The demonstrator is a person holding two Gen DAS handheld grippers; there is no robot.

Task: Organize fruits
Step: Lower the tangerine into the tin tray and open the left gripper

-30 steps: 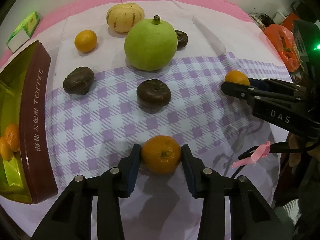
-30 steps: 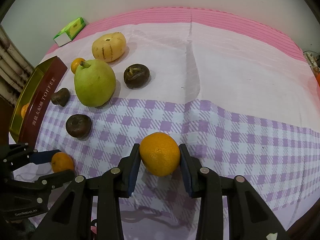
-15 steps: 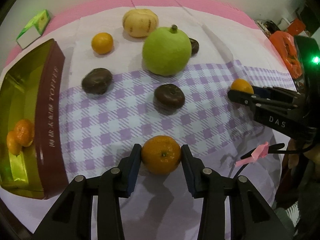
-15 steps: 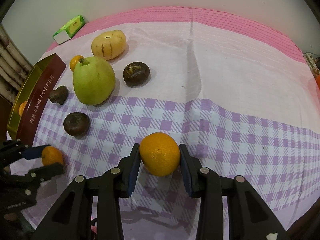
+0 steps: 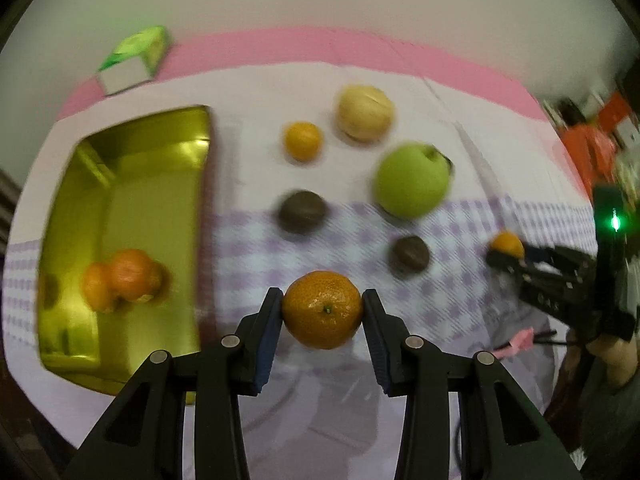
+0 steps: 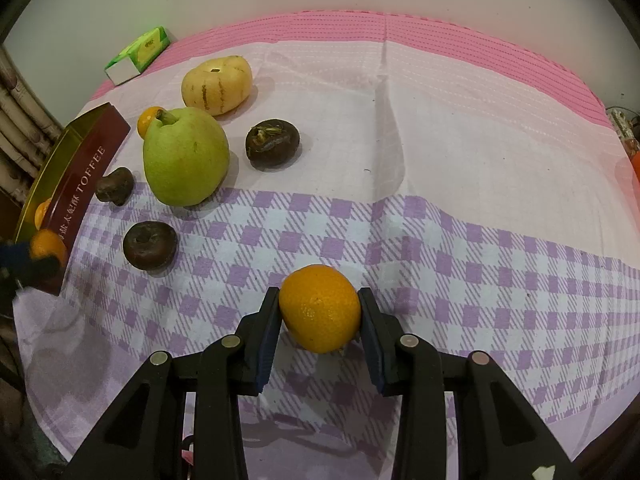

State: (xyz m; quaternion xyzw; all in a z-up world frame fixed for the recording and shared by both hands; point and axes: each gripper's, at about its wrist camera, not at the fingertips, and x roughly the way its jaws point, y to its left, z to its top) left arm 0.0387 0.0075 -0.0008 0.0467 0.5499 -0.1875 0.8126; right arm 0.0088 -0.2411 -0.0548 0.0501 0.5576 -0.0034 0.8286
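Sorting partly done: two oranges are in the tin, two more are in the grippers.

The left gripper point(image 5: 322, 312) is clamped on an orange point(image 5: 322, 309) just beside the tin point(image 5: 120, 208) on the left; the right gripper point(image 6: 319, 310) is clamped on its own orange point(image 6: 319, 307) over the near cloth point(image 6: 440, 240). Left, I judge: one small orange point(image 5: 303, 141), the pear point(image 6: 185, 156), the yellow melon point(image 6: 217, 85) and three dark fruits.

A home setting: a desk under a pink and purple checked cloth point(image 6: 440, 240), fruit, a toffee tin point(image 6: 76, 184), plain wall.
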